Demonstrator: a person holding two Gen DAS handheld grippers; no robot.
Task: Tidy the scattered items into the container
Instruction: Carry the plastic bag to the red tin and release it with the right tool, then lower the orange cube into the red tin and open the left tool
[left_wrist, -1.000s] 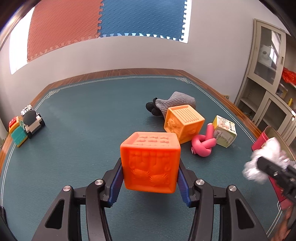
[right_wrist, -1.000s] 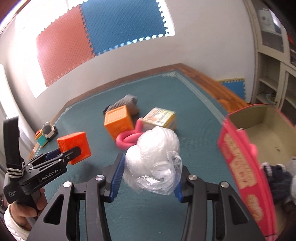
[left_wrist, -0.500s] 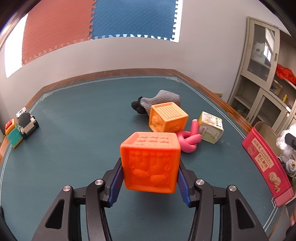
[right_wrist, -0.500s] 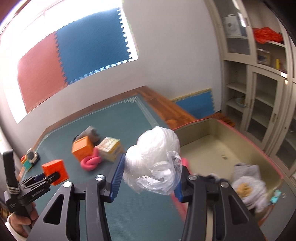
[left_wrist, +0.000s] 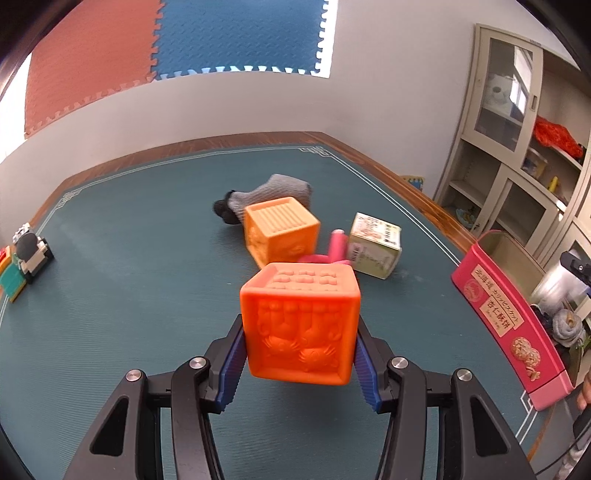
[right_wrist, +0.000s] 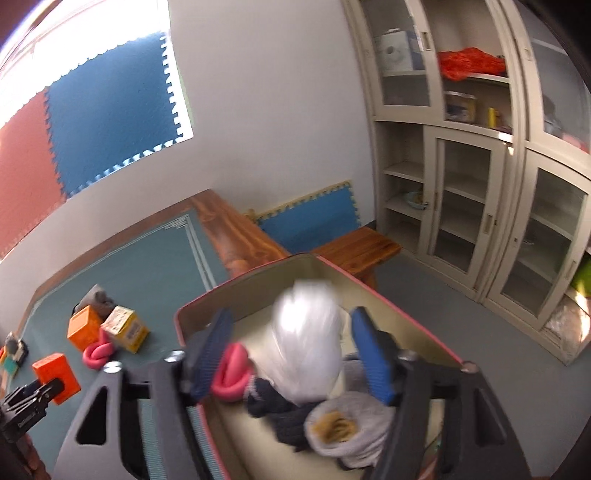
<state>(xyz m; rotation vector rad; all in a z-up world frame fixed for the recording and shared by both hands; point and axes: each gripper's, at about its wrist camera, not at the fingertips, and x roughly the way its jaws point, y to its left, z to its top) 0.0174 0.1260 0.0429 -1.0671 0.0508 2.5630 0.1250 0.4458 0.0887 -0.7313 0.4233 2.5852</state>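
Note:
My left gripper (left_wrist: 299, 354) is shut on an orange embossed cube (left_wrist: 301, 326) and holds it above the green mat. My right gripper (right_wrist: 291, 343) hovers over the pink box (right_wrist: 369, 295), and its jaws are opening. A white plastic bag (right_wrist: 308, 343) is blurred between the blue pads (right_wrist: 371, 354), with a gap on each side. Below it in the box lie a grey sock, a dark sock and a pink foam loop (right_wrist: 232, 373). On the mat lie a paler orange cube (left_wrist: 280, 230), a grey sock (left_wrist: 273, 194), a small carton (left_wrist: 375, 249) and a pink foam knot (left_wrist: 338, 247).
Toy vehicles (left_wrist: 31, 253) sit at the mat's left edge. The pink box's printed wall (left_wrist: 517, 325) stands at the mat's right corner. A beige glass-door cabinet (right_wrist: 480, 184) and a low wooden bench (right_wrist: 354, 247) are behind the box.
My right gripper swung from above the mat to above the pink box and its jaws parted from the bag. My left gripper drifted right with the cube still held.

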